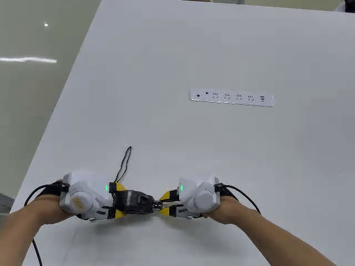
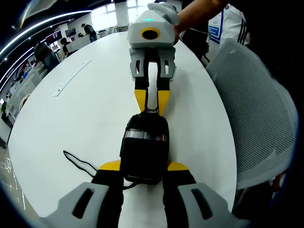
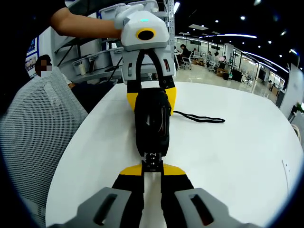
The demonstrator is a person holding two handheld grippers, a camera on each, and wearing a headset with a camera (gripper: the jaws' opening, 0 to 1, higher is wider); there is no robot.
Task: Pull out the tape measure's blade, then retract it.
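Clamping the tape measure point(image 1: 135, 201), the left gripper point(image 1: 118, 201) is facing the right gripper point(image 1: 165, 203), whose jaws are pinching shut on the blade hook point(image 3: 152, 161).

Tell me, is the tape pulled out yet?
Not yet. Done: the left gripper clamps the black plastic tape measure case, and the right gripper pinches the small metal blade tip. In hand: the pull, though hardly any blade shows. Left: pull it out, then retract it.

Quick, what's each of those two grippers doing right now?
Left gripper: shut on the tape measure.
Right gripper: shut on the blade tip.
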